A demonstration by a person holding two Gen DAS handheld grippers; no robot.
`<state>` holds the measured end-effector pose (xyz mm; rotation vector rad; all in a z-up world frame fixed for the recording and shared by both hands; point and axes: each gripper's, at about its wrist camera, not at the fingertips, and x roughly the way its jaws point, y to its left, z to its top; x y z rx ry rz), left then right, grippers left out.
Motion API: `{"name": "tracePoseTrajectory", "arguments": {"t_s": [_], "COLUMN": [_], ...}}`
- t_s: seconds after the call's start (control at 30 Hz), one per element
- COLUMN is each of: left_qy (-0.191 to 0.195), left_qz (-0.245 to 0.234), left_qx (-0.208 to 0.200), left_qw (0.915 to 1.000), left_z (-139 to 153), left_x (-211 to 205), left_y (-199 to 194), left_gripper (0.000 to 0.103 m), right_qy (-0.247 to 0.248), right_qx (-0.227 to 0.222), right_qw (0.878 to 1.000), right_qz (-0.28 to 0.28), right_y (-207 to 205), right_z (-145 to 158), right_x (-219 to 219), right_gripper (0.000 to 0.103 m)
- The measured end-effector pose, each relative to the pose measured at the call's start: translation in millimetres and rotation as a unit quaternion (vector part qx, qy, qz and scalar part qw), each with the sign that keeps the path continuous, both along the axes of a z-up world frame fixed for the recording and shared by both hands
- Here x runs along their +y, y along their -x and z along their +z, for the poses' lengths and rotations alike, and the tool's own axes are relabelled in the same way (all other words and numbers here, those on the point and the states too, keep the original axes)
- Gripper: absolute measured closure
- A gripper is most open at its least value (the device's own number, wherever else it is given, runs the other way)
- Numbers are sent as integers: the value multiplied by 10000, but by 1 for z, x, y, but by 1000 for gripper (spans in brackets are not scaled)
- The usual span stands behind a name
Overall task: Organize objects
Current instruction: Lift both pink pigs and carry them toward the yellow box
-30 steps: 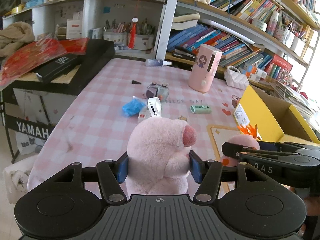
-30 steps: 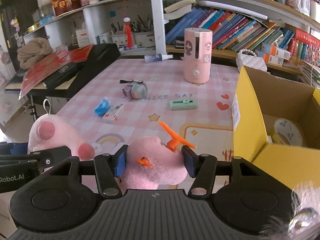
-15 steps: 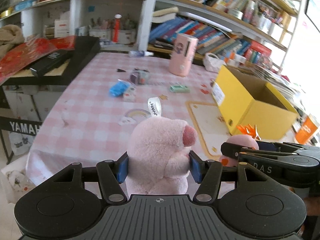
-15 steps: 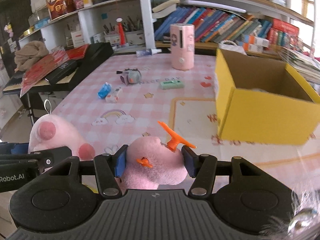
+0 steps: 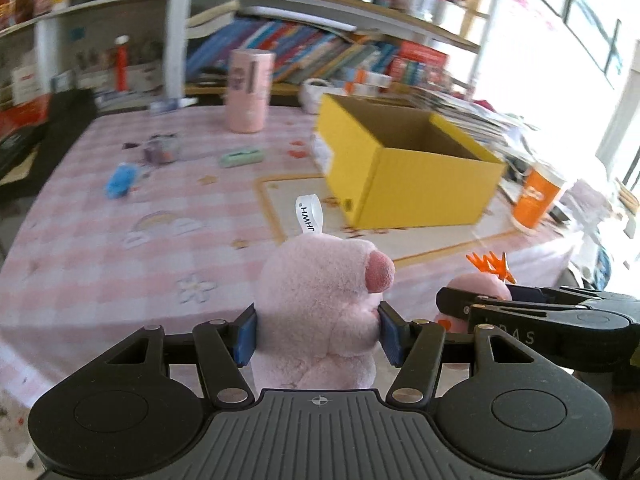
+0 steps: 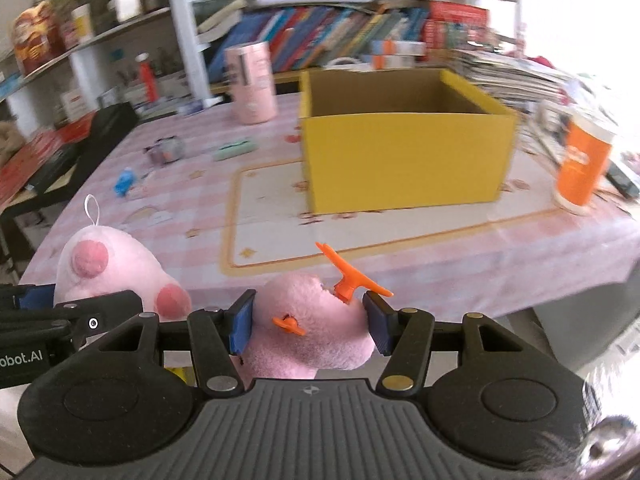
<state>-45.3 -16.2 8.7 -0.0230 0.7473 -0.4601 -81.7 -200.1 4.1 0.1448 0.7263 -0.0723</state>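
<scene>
Between the blue pads of the left gripper (image 5: 318, 330) sits a pale pink plush (image 5: 320, 300) with a darker pink snout and a white ribbon loop, the jaws clamped on its body from both sides. The right gripper (image 6: 306, 326) is likewise closed on a smaller pink plush (image 6: 308, 328) bearing orange plastic bits, one of which sticks up just above the right-hand pad. Both toys hang off the near edge of the pink checked table (image 6: 400, 264).

Ahead of both pairs of jaws, and a little to the right of the left pair, stands the open yellow box (image 6: 404, 156), the likely home for these toys. An orange cup (image 6: 582, 160) stands just right of it; a pink cylinder (image 6: 252, 82), a green case (image 6: 234, 150) and small blue clutter lie ahead and to the left.

Doing this well probably means carrying each toy over the near wall before lowering, high enough that the dangling plush bottoms clear the rim. One toy should go in at a time so the grippers do not crowd each other above the opening. Soft fur gives under pressure, so the jaws should part only once the toy is inside.
</scene>
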Motion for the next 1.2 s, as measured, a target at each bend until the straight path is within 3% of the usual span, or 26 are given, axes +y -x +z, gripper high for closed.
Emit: {"name": "tracePoseTrajectory", "arguments": {"t_s": [0.3, 0.9, 1.2], "left_qy": [-36, -91, 85], "left_qz": [-506, -642, -660], "left_qx": [-76, -189, -551], "left_qw": [9987, 9977, 9963], "left_z": [3, 10, 26], "left_x": [-35, -81, -108], "left_y": [-4, -40, -68], "left_gripper": [44, 44, 44], "right_qy": [-74, -94, 17], "right_qx": [-17, 21, -184], "right_qw": [9980, 9978, 9983], "right_qz": [-635, -652, -545], "right_y": [15, -23, -52], "right_z": [1, 5, 18], "right_x": [-39, -82, -107], "right_gripper": [49, 49, 49]}}
